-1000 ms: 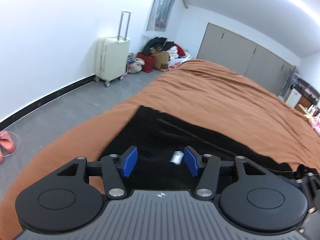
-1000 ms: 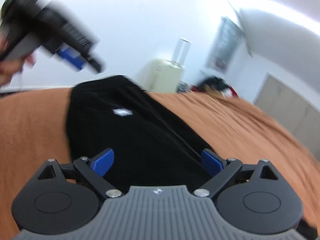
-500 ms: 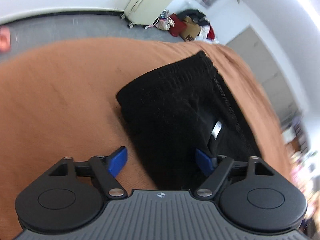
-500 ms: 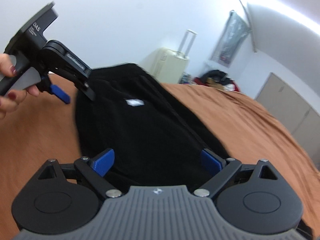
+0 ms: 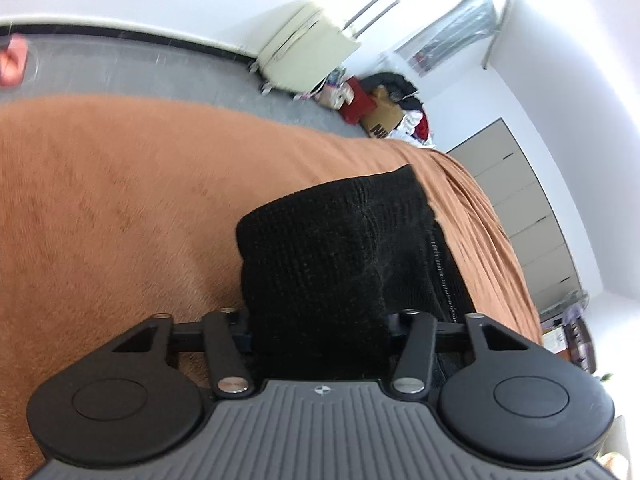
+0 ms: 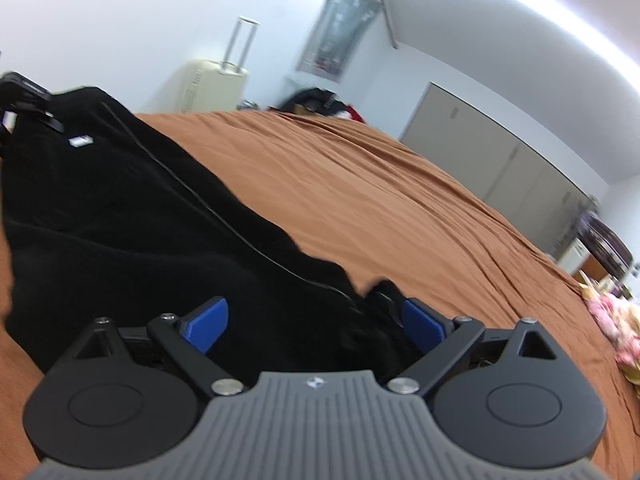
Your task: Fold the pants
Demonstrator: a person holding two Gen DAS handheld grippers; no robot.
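Our left gripper [image 5: 320,336] has now clamped the pants [image 5: 340,248] at the waistband. Our right gripper [image 6: 316,320] stays wide open around the hem, so lifting waits.

The pants [image 6: 132,216] lie on the bed [image 6: 400,200], near its left edge, stretching along that edge. Beyond the bed's far left corner, on the floor [image 5: 160,76], a suitcase [image 5: 296,56] stands against the wall, with a heap of bags and clothes [image 5: 384,108] just right of it. Cabinets [image 6: 500,160] line the wall behind the bed's far edge.
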